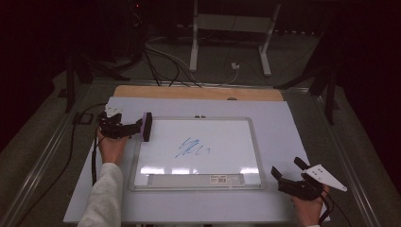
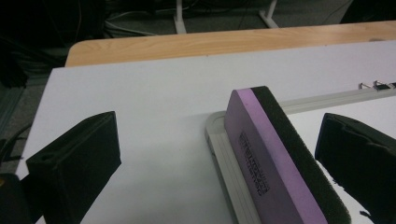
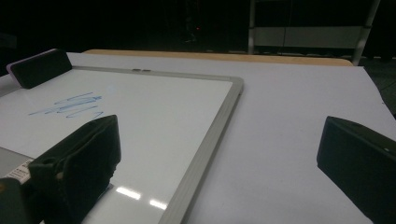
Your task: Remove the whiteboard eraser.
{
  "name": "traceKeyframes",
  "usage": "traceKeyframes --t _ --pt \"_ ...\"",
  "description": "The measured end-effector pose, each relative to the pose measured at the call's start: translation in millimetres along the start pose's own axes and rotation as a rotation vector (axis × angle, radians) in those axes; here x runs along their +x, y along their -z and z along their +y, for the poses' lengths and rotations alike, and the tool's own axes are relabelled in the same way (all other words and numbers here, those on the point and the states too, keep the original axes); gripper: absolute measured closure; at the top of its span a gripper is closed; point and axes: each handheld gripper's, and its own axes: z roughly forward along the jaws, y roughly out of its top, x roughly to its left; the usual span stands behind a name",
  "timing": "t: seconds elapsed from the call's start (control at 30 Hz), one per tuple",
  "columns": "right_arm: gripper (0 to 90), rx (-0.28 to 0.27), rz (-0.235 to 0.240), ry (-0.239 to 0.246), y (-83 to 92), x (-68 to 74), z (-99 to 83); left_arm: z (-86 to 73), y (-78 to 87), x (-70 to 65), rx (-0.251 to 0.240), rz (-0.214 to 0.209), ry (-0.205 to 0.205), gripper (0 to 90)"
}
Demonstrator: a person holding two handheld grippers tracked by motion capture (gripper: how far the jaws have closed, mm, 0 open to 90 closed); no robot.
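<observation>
Where the room falls off into darkness beyond the far edge, a white metal frame (image 1: pixel 231 28) and loose cables (image 1: pixel 165 61) lie on a grey floor; nearer, the surface (image 1: pixel 283 127) is a pale sheet over a wooden top whose far strip (image 1: pixel 198 92) shows bare. Largest thing on it is a whiteboard (image 1: pixel 222 137) in a light grey frame, lying flat, with a blue scribble (image 1: pixel 191 148) near its middle and a tray strip with a label along its near edge. A purple eraser (image 1: pixel 147 126) with a black felt face stands on its long edge at the board's far-left corner, resting on the frame; in the left gripper view it (image 2: pixel 275 163) sits between the two black jaws, touching neither, felt side towards the board. The left hand-held gripper (image 1: pixel 137 127) is released, jaws spread wide around the eraser, gripping nothing. The right hand-held gripper (image 1: pixel 288 168) hovers low off the board's near-right corner over the bare surface, also released, jaws wide apart and holding nothing; in its own view one jaw overlaps the whiteboard (image 3: pixel 140 121), the other the surface. No containers beyond the board's tray.
</observation>
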Motion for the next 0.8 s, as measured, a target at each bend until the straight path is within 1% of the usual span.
traceKeyframes --t 0.23,0.3,0.4,0.53,0.67,0.73,0.8 --pt "0.2 -0.001 0.001 -0.004 0.6 0.1 0.1 -0.9 -3.4 -1.6 0.021 0.002 0.011 1.6" --pt "0.2 -0.003 0.0 -0.001 0.8 0.0 0.3 -1.0 -3.8 -1.1 0.034 0.005 0.017 1.7" --pt "0.2 0.0 0.001 -0.004 0.0 -0.5 0.0 -1.5 -5.1 -0.4 0.055 -0.001 0.023 2.8" --pt "0.2 0.0 0.001 -0.005 0.2 0.0 0.1 -2.2 -6.0 -0.9 0.075 -0.006 0.02 3.9" --pt "0.2 -0.001 0.001 -0.007 0.3 -0.4 0.1 -3.4 -8.4 -3.5 0.095 -0.01 0.019 6.7" --pt "0.2 -0.001 0.002 -0.006 0.3 -0.5 0.1 -4.5 -9.9 -4.4 0.111 -0.02 0.017 8.1" --pt "0.2 -0.001 0.001 -0.007 0.5 -0.5 0.1 -5.3 -10.6 -5.9 0.115 -0.035 0.012 12.5"
